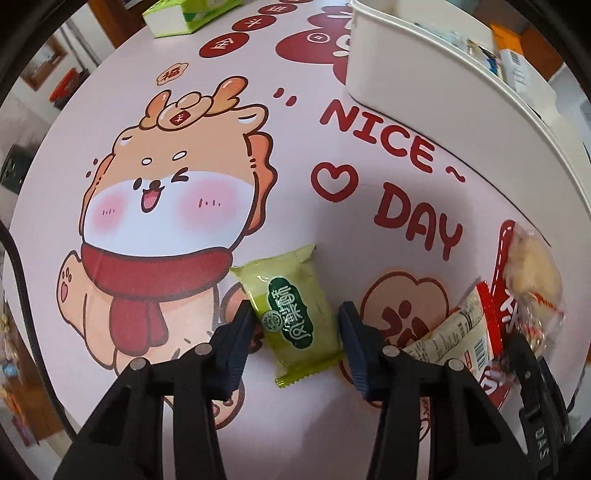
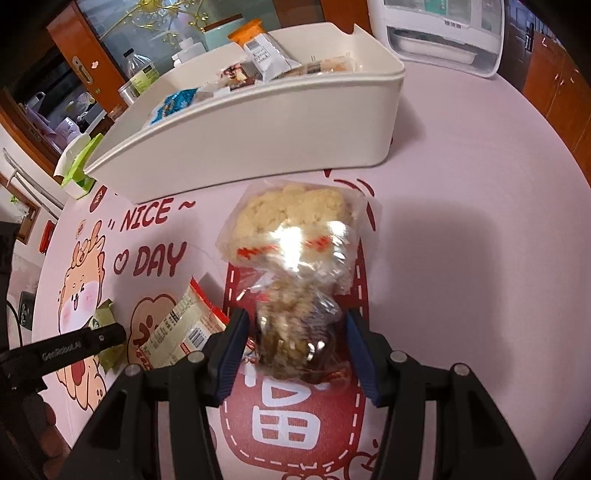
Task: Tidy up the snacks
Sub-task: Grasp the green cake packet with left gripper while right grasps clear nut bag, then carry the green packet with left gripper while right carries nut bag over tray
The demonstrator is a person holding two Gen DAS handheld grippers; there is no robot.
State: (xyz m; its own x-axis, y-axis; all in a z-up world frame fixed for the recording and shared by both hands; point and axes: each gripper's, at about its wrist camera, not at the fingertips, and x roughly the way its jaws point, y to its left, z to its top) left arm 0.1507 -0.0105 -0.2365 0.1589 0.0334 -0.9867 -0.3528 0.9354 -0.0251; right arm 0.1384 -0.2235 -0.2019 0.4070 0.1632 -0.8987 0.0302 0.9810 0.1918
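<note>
Straddling a green foil snack packet [image 1: 293, 314], left gripper [image 1: 295, 343] jaws nearly touch; "NICE DAY" marks the pink printed tabletop [image 1: 332, 206].

Round bench [image 1: 303, 206] with a pink cover showing a cartoon dragon and the words NICE DAY, white snack bin [image 2: 258, 144] on it, green tissue box [image 1: 184, 16] at the far edge, green snack packet [image 1: 291, 314] lying flat, red and cream packet [image 2: 184, 325] beside it, white machine [image 2: 439, 33] at the back
</note>
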